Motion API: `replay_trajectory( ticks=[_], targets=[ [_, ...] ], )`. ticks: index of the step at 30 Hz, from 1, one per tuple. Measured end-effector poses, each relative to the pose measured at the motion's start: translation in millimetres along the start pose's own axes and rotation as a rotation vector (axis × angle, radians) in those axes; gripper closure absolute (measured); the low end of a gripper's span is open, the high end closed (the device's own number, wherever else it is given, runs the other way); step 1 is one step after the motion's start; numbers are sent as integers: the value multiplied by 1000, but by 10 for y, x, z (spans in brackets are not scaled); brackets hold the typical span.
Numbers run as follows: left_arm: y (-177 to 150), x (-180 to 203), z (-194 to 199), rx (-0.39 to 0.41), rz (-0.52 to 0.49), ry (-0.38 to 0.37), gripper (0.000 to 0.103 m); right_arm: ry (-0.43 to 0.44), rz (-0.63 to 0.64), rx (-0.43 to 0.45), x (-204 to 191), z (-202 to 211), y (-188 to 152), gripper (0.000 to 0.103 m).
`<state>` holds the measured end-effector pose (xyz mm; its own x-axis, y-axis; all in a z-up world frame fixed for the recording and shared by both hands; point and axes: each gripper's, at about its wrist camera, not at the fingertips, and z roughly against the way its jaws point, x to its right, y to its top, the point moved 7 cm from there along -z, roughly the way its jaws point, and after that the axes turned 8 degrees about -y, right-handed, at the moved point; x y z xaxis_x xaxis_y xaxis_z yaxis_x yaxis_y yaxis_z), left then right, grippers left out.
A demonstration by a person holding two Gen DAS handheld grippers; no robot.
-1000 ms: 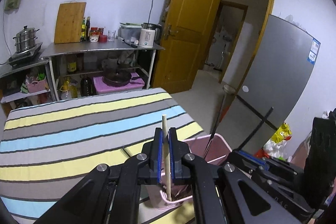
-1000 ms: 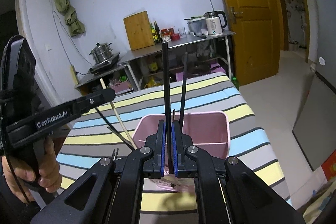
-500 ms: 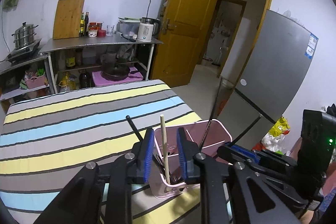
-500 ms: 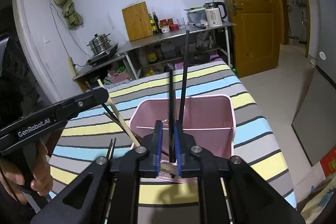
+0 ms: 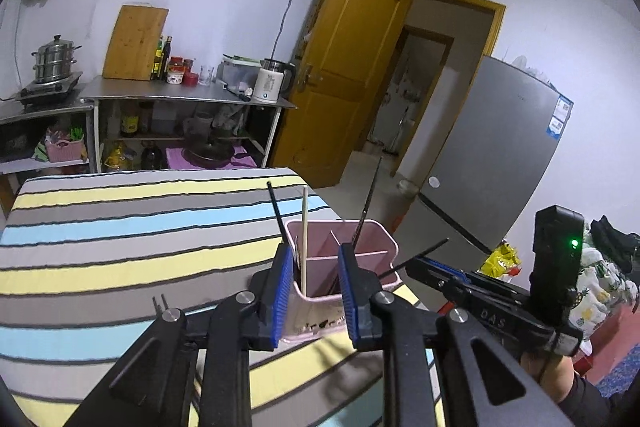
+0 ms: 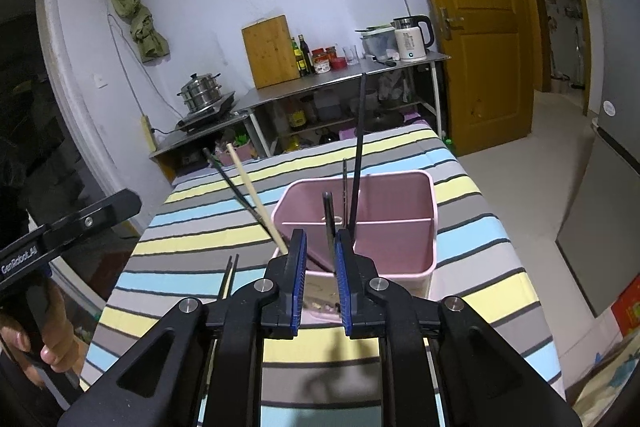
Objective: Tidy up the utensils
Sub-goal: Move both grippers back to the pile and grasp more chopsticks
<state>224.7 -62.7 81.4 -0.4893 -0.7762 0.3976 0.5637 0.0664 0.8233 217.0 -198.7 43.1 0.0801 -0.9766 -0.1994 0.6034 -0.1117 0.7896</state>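
Both tongs (image 5: pixel 312 291) (image 6: pixel 320 277) gape before the pink bin (image 6: pixel 400 187), seemingly untouched.

A striped table (image 6: pixel 460 187) holds a pink bin (image 6: pixel 424 227). Two dark chopsticks (image 6: pixel 228 277) lie flat on the table beside it.

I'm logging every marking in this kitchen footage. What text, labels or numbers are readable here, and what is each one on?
"GenRobot.AI": white print along the left claw body, seen in the right wrist view.
"DAS" (uncertain, faint): embossed on the right claw body, seen in the left wrist view.
Blue label on the fridge: too small to read.
Bottle and jar labels on the steel counter: blurred.
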Motion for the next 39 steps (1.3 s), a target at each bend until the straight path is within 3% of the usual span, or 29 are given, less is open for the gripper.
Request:
replay_trajectory(
  ticks=[16,29,39],
  targets=[
    [-471,-4,532,-1,-4,35,80,38,19,0,-162,182,-200,88],
    [-1003,-684,491,-111,125,193,80,104,79,-89,-500,-4,-567,88],
    [-1301,-1220,124,-200,225,257,80,137,119,-176,-723,-301,-855,88]
  ],
)
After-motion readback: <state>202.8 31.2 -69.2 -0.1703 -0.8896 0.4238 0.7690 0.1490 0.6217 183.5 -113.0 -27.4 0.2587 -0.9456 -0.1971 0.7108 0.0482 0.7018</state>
